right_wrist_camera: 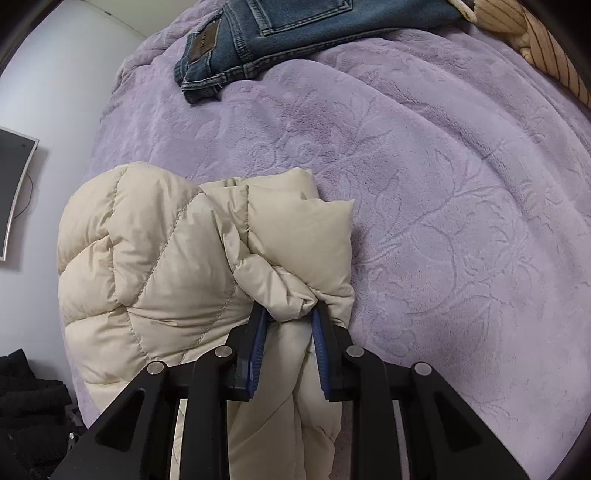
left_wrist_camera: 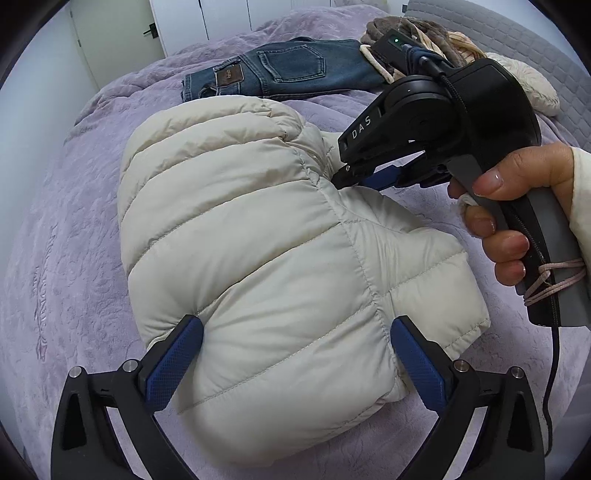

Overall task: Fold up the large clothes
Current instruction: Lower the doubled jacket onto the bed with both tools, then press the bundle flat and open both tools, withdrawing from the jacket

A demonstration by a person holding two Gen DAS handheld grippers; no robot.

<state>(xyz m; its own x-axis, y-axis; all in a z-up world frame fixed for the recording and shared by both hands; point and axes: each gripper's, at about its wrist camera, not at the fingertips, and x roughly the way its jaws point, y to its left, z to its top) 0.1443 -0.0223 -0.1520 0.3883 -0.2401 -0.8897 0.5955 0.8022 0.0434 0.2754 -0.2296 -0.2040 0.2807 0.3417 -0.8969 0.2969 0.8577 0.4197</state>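
Observation:
A cream quilted puffer jacket lies bunched on the purple bedspread. My left gripper is open, its blue-padded fingers straddling the jacket's near bulge. My right gripper shows in the left wrist view, held by a hand, its tips pinched into the jacket's far right part. In the right wrist view the right gripper is shut on a gathered fold of the jacket, with fabric bunched between the pads.
Folded blue jeans lie at the far side of the bed, also in the right wrist view. A pile of beige and brown clothes sits at the back right. Dark clothing lies off the bed's left edge.

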